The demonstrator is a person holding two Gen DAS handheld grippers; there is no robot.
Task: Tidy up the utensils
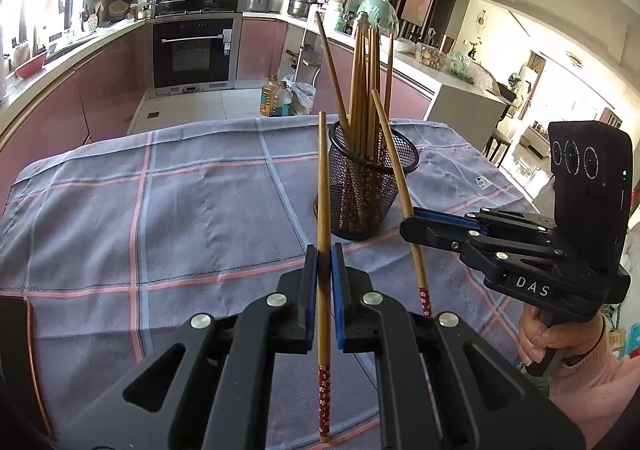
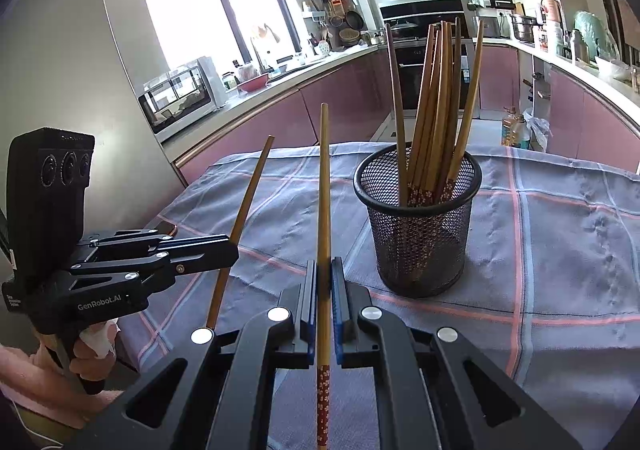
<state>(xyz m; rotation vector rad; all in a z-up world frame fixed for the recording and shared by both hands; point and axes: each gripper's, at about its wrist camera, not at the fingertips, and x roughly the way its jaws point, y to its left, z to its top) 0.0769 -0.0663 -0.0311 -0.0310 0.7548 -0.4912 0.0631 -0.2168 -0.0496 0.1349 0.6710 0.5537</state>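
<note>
Bamboo chopsticks, tan shafts with red flower-print handle ends; one is clamped in each claw. The left claw (image 1: 324, 250) is closed on its chopstick (image 1: 323, 217), which runs up between the blue pads (image 1: 338, 290) with the thin tip pointing far and the printed end toward the camera. The right claw (image 2: 324, 266) is clamped the same way on a second chopstick (image 2: 324, 209). In the left wrist view the right claw (image 1: 408, 228) sits to the right, tilted downward, its chopstick (image 1: 394, 165) leaning against the near right side of the holder; a hand (image 1: 548, 338) in a pink sleeve grips the handle below. In the right wrist view the left claw (image 2: 234, 246) reaches in from the left, a hand (image 2: 92, 346) on its grip.

Count: two claws, two held chopsticks, one black wire-mesh holder (image 2: 418, 234). The holder stands upright on the surface, covered by a grey-blue cloth (image 1: 180, 209) with pink check lines. A bundle of chopsticks (image 2: 436, 101) stands inside it, handle ends down; about nine, exact number not clear where they overlap.

Writing: "DAS" on the right claw body; "GenRobot.AI" on the left claw body. A small printed label beside that is too small to read.
</note>
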